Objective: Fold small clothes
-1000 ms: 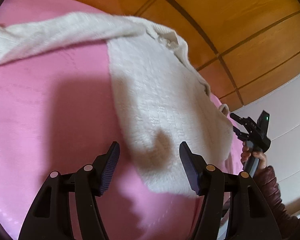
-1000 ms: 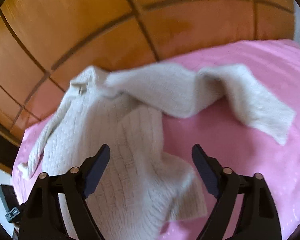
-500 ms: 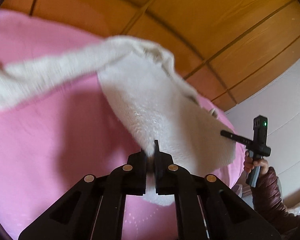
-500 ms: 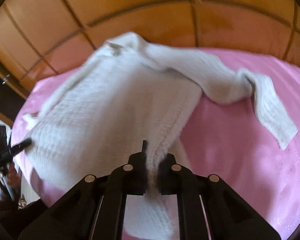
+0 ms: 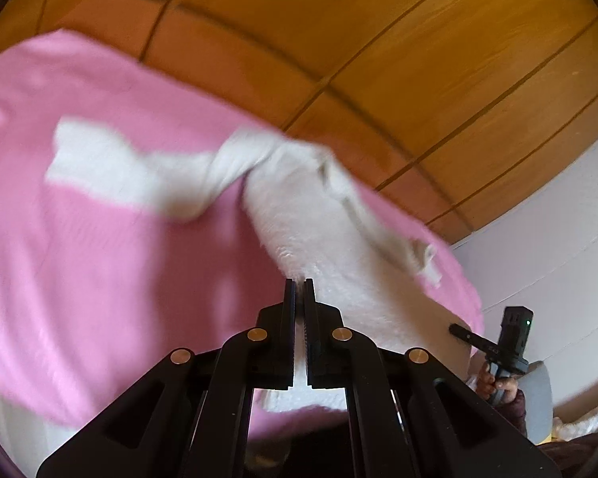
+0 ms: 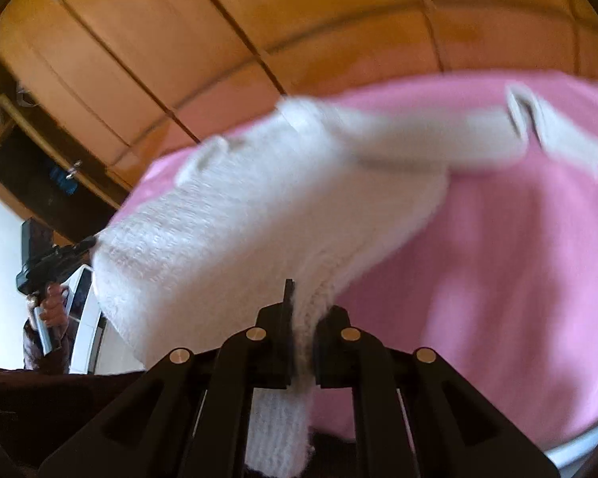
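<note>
A small white knitted sweater (image 5: pixel 307 223) is held up off a pink bedcover (image 5: pixel 99 263). My left gripper (image 5: pixel 299 285) is shut on one corner of its bottom hem. My right gripper (image 6: pixel 305 298) is shut on the other hem corner, with knit hanging down between its fingers. The sweater (image 6: pixel 235 223) stretches taut between both grippers, and its sleeve (image 6: pixel 498 135) trails on the cover behind. Each view shows the other gripper: the right gripper at the right edge of the left wrist view (image 5: pixel 458 328), the left gripper at the left of the right wrist view (image 6: pixel 91 243).
Orange wooden wardrobe doors (image 5: pixel 378 59) stand behind the bed. A white wall (image 5: pixel 558 259) is to the right. A dark open cupboard recess (image 6: pixel 48 183) is at the left. The pink cover (image 6: pixel 518 279) spreads wide to the right.
Both grippers went from open over the flat sweater to shut on its hem corners. They have since lifted and pulled it back, and the sleeve dragged along the cover.
</note>
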A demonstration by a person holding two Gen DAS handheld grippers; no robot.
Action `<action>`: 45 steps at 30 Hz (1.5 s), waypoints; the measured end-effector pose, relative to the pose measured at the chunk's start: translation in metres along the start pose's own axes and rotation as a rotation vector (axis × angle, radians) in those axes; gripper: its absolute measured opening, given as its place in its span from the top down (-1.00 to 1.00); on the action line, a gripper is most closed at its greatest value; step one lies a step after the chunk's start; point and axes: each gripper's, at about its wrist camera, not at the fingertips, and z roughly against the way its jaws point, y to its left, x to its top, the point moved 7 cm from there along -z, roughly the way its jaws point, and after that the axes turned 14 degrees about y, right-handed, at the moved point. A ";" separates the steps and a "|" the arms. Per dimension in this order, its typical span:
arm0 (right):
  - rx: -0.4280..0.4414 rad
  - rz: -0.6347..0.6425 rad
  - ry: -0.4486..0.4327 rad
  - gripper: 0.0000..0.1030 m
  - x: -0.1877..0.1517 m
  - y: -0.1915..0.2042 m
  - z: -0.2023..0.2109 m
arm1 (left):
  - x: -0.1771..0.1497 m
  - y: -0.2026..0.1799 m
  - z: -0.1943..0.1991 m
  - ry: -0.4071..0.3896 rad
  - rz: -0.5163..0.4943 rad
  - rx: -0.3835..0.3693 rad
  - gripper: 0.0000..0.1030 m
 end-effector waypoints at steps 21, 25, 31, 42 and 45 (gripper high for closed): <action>-0.036 -0.141 0.074 0.81 -0.035 -0.028 -0.067 | -0.059 0.036 -0.096 0.061 -0.041 -0.045 0.92; 0.020 -0.068 -0.024 0.89 -0.025 -0.002 -0.024 | -0.059 0.020 -0.059 -0.003 -0.049 -0.125 0.95; -0.051 -0.069 -0.019 0.89 -0.034 -0.018 -0.006 | -0.073 0.013 -0.036 0.013 -0.052 -0.106 0.96; -0.225 -0.139 0.030 0.20 -0.031 -0.053 -0.034 | -0.026 0.097 -0.037 -0.067 0.224 0.044 0.24; -0.240 -0.090 -0.012 -0.06 -0.018 -0.037 -0.026 | 0.003 0.130 -0.012 -0.177 0.295 0.152 -0.02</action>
